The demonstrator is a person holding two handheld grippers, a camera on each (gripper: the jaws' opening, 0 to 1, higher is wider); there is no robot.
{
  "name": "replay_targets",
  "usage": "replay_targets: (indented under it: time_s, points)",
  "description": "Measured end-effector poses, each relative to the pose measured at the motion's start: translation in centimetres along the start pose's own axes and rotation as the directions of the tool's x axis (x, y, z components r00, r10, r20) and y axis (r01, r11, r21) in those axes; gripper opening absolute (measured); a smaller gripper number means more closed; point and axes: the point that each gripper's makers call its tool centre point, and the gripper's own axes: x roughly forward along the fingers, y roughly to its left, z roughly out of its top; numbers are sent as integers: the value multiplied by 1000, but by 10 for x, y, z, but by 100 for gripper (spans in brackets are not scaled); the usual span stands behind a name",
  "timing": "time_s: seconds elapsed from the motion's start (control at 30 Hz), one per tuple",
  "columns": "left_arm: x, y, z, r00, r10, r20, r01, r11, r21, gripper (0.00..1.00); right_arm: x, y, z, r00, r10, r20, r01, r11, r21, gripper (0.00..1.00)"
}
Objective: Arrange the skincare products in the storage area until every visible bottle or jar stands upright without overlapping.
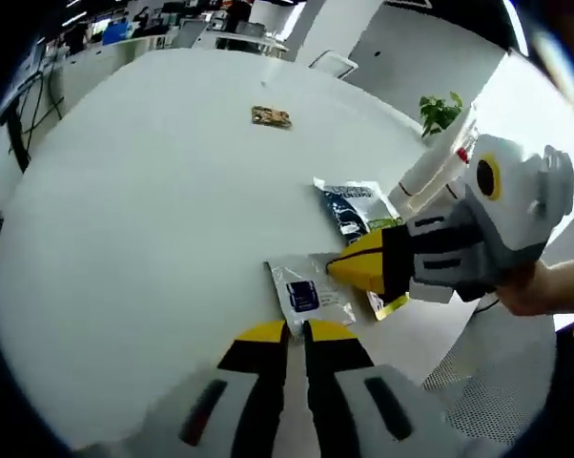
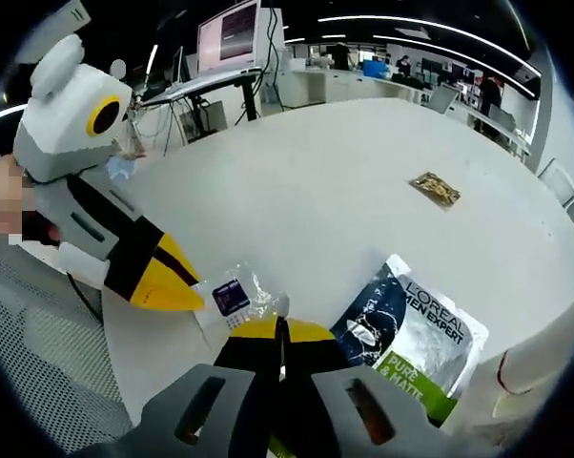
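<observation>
A clear sachet (image 1: 301, 294) (image 2: 234, 294) with a purple label lies flat on the white table (image 1: 153, 219) near its edge. My left gripper (image 1: 297, 330) is shut, and its yellow tips meet at the sachet's near edge; it comes into the right gripper view (image 2: 177, 286) beside the sachet. My right gripper (image 2: 279, 326) is shut, with a corner of the sachet pinched between its tips; in the left gripper view (image 1: 349, 267) it sits over the sachet's right side. A dark blue and white L'Oreal packet (image 1: 357, 205) (image 2: 413, 334) lies flat next to the sachet.
A small brown packet (image 1: 271, 116) (image 2: 435, 188) lies alone farther out on the table. A white bottle (image 1: 438, 164) with red marks stands at the table's edge near a green plant (image 1: 440, 110). Mesh chair backs and office desks surround the table.
</observation>
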Motion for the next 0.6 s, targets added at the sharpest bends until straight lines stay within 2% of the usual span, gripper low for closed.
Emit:
replay_targets:
  time_s: [0.2, 0.37, 0.5, 0.6]
  points:
    - [2, 8, -10, 999, -2, -44, 1, 1000, -25, 6, 1, 1, 0, 1000, 22, -6, -23, 999, -32, 1]
    - [-1, 12, -14, 999, 20, -48, -21, 1000, -21, 7, 0, 0, 0, 1000, 24, -3, -24, 1000, -18, 1]
    - [0, 6, 1, 1000, 5, 14, -6, 999, 47, 10, 0, 0, 0, 1000, 30, -3, -30, 999, -17, 1]
    - [4, -1, 16, 997, -18, 69, 8, 990, 139, 15, 0, 1, 0, 999, 37, -3, -37, 999, -20, 1]
